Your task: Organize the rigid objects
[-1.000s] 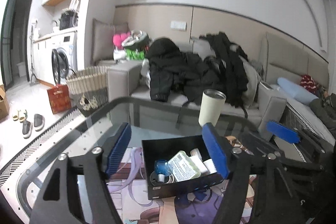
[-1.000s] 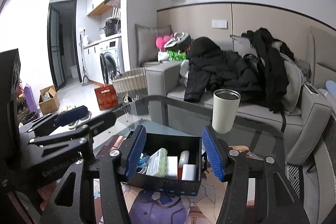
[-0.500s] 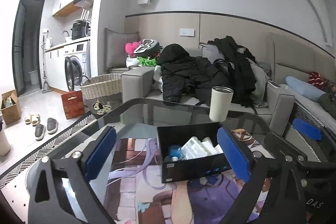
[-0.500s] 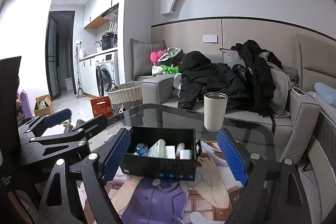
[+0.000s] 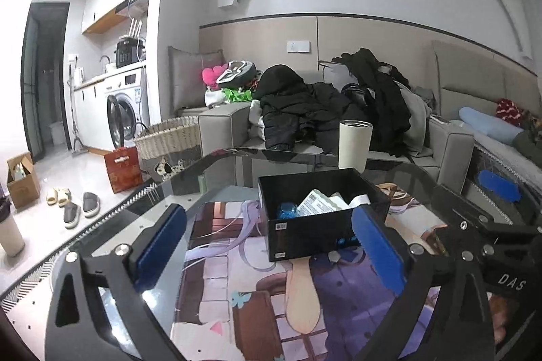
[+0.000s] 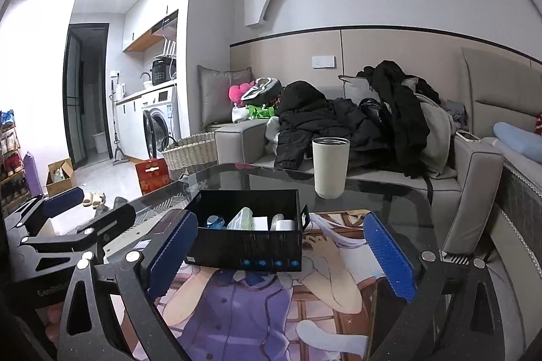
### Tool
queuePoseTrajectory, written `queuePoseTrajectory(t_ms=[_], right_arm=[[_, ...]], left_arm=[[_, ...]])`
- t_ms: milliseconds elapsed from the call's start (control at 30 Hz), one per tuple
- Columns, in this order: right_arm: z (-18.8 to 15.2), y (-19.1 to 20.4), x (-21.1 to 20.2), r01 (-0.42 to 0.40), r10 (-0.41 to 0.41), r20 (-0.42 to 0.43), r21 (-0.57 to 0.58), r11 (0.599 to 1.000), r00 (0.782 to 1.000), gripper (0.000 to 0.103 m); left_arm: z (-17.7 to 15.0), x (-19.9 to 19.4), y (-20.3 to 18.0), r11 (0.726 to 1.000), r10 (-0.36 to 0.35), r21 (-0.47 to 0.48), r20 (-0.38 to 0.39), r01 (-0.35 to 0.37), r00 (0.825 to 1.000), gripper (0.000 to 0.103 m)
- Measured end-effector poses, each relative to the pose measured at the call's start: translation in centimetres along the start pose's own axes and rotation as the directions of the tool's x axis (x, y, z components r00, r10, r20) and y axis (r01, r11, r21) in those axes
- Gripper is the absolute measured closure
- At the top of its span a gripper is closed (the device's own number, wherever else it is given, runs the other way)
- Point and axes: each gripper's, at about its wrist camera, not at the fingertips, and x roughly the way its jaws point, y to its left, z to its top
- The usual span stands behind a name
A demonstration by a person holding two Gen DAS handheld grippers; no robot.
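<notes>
A black open box (image 5: 315, 227) stands on the printed mat (image 5: 257, 286) of a glass table. It holds several small items: a blue round piece (image 5: 287, 211), a pale green pack (image 5: 318, 204) and white containers (image 6: 283, 224). The box shows in the right wrist view (image 6: 250, 246) too. My left gripper (image 5: 267, 246) is open and empty, a little in front of the box. My right gripper (image 6: 283, 254) is open and empty, also short of the box. The left gripper shows at the left of the right wrist view (image 6: 64, 218).
A cream tumbler (image 5: 354, 146) stands at the far edge of the glass table (image 6: 389, 191). Behind it is a grey sofa (image 6: 474, 164) piled with dark clothes. A wicker basket (image 5: 169, 137), a red bag and slippers are on the floor at left.
Both grippers have pulled back and lowered away from the box, which now sits farther ahead. Both stay open and empty.
</notes>
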Motion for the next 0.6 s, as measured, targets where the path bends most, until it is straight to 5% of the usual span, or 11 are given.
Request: queuePoseTrajectory(t_ms=[600], right_arm=[[-0.57,0.07,-0.02,0.009,-0.009,-0.001,-0.002,1.0,1.0,0.002]], left_arm=[[0.26,-0.14,-0.1,1.0,0.031,-0.005,-0.001,-0.031,1.0,0.003]])
